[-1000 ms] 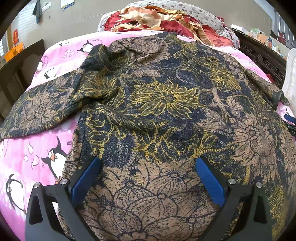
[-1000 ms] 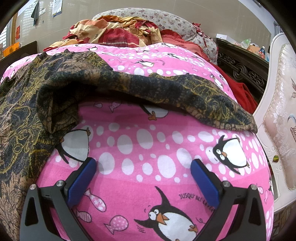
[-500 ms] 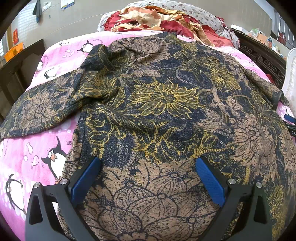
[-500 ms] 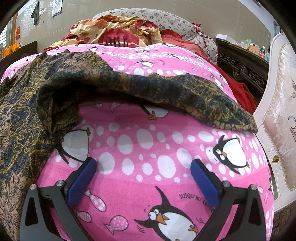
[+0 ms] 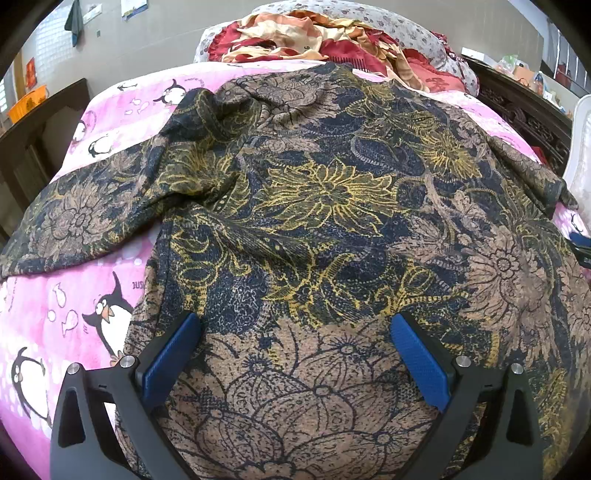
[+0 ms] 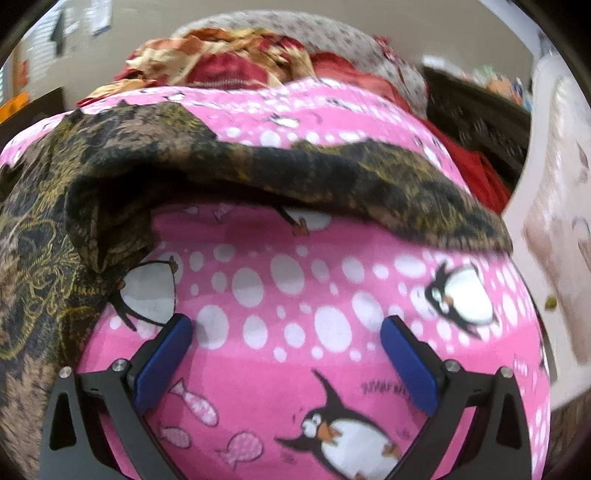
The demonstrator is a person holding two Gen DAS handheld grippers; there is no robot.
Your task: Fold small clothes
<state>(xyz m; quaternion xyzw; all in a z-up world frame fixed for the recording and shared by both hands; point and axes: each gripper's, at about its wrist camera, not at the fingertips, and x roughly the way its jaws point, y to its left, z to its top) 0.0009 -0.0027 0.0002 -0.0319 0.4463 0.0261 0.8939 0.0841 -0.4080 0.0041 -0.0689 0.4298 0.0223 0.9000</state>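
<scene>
Left wrist view. Left gripper (image 5: 293, 354) held wide apart, blue pads (image 5: 171, 360) either side of the near hem area, nothing between them but cloth below. Floral garment (image 5: 332, 206), dark navy with yellow and tan flower print, spread across pink penguin-print bedsheet (image 5: 55, 317). One sleeve (image 5: 74, 221) extends to the left over the sheet; fabric creased near the left shoulder. Garment's right edge drapes toward the right side of the bed. Far end: heap of red and cream cloth (image 5: 325, 40) against a grey patterned pillow (image 5: 406, 26). Dark wooden bed frame (image 5: 524, 114) at far right. Orange basket (image 5: 27, 105) at far left.
</scene>
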